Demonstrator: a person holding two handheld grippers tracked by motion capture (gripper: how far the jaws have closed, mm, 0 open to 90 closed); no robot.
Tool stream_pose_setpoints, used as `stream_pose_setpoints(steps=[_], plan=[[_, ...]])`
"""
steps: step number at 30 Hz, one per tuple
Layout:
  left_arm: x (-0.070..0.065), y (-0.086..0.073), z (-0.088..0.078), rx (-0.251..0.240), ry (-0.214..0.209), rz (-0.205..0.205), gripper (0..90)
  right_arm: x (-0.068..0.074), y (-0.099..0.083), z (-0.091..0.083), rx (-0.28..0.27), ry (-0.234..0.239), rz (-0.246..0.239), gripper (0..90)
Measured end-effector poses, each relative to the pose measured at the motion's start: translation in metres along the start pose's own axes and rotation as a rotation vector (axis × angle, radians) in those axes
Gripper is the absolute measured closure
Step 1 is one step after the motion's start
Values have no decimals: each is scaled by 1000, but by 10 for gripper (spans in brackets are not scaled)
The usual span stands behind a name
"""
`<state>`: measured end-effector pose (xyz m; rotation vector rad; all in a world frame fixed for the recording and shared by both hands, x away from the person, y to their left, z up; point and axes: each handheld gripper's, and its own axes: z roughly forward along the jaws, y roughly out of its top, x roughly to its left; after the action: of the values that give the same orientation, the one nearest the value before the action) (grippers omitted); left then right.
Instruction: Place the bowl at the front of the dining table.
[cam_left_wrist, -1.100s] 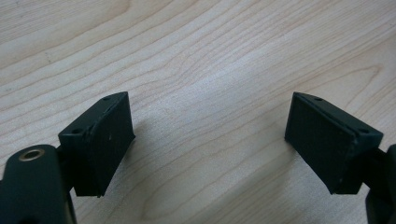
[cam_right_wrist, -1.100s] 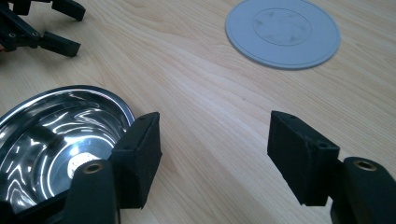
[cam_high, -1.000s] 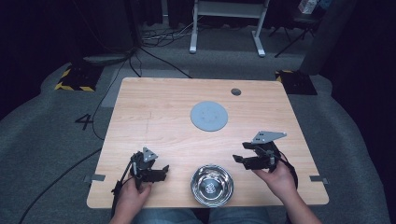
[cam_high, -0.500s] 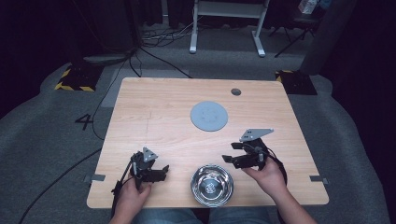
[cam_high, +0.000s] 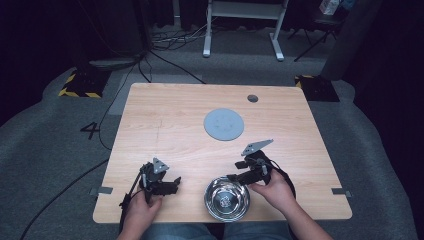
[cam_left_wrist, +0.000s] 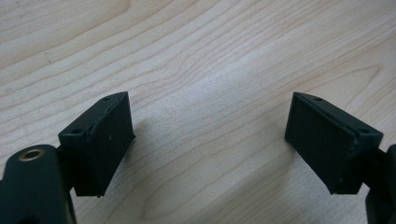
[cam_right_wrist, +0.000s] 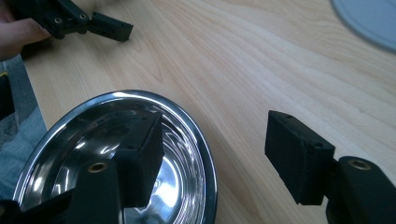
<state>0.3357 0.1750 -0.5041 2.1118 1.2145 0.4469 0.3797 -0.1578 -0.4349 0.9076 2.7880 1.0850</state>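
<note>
High view: right gripper (cam_high: 239, 171) has slid left and down since a second ago, now at the far rim of the steel bowl (cam_high: 226, 200) near the table's front edge, likely set to take it. Left gripper (cam_high: 175, 183) idle.

Left gripper view: jaws spread over bare table (cam_left_wrist: 210, 70).

Right gripper view: jaws spread, straddling the rim, not pinching (bowl (cam_right_wrist: 60, 140) empty).

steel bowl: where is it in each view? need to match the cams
High view: steel bowl at the table's near edge, centre, just left of the right gripper.
Left gripper view: bare wood between open jaws, no bowl.
Right gripper view: bowl at lower left; one jaw over its inside, the other outside the rim.
Shared landmark: grey disc, top right corner in the right gripper view.
</note>
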Motion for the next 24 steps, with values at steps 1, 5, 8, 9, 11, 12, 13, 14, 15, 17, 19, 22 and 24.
stream_pose_setpoints(steps=[1, 5, 8, 9, 11, 12, 13, 14, 15, 17, 19, 22, 24], plan=[[0, 0, 0, 0, 0, 0, 156, 0, 0, 3, 9, 7, 3, 374], [0, 0, 0, 0, 0, -1, 156, -1, -2, 13, 40, 29, 14, 376], [0, 0, 0, 0, 0, 0, 156, -1, -3, 19, 62, 37, 14, 379], [0, 0, 0, 0, 0, 0, 156, -1, -4, 21, 70, 41, 15, 381], [0, 0, 0, 0, 0, -1, 156, -1, -5, 26, 85, 51, 13, 389], [0, 0, 0, 0, 0, -1, 156, -1, -5, 27, 92, 53, 17, 391], [0, 0, 0, 0, 0, 0, 156, -1, -6, 29, 104, 57, 21, 396], [0, 0, 0, 0, 0, 0, 156, -2, -7, 31, 112, 62, 23, 405], [0, 0, 0, 0, 0, 0, 156, -2, -7, 33, 126, 68, 27, 425], [0, 0, 0, 0, 0, 0, 156, -3, -8, 36, 145, 80, 38, 445], [0, 0, 0, 0, 0, 0, 156, -4, -9, 39, 164, 93, 47, 476], [0, 0, 0, 0, 0, -1, 156, -4, -10, 41, 173, 101, 52, 499], [0, 0, 0, 0, 0, 0, 156, -3, -10, 44, 184, 108, 47, 541]])
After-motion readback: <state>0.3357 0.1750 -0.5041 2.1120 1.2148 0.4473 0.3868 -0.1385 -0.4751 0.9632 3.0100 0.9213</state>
